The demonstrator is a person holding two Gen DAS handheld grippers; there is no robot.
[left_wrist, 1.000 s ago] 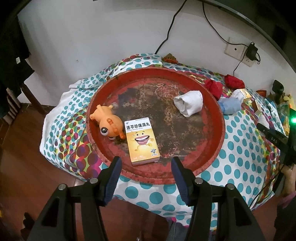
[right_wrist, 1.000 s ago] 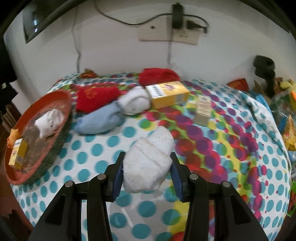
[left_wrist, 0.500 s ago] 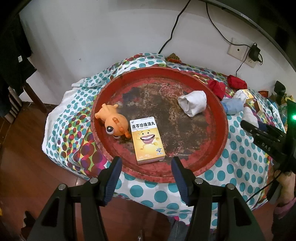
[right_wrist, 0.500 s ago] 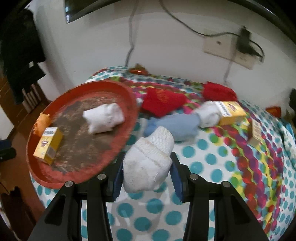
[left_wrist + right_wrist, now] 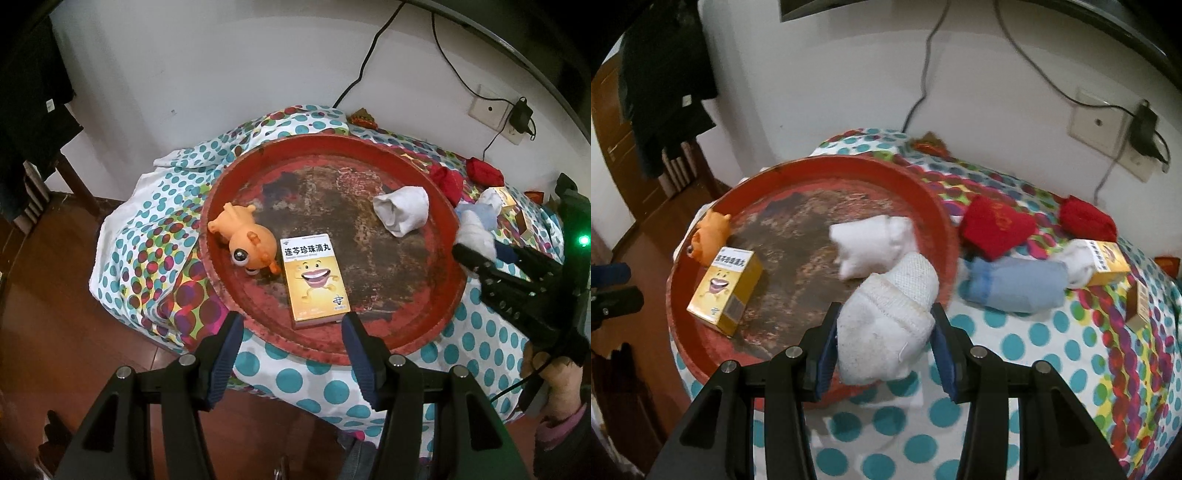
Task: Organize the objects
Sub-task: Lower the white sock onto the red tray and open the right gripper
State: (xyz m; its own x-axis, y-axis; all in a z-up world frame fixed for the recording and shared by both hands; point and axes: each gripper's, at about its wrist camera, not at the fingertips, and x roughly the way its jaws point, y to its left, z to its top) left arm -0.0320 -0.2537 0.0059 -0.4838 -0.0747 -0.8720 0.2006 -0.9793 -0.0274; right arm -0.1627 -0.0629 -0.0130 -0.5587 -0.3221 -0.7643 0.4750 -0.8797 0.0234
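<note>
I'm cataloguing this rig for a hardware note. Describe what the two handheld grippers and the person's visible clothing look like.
Both grippers are matte black frames with triangular cut-outs and silver round bolt heads. The left gripper and right gripper have dark blue ribbed pads lining the fingers' inner faces. Seen from the left wrist camera, the right gripper's body shows a lit green light and a thin black cable. The hand holding it has a pink sleeve cuff.

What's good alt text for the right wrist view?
The right gripper holds a rolled white sock in its jaws at the edge of a round red tray. On the tray lie another white sock, a yellow box and an orange toy.
</note>
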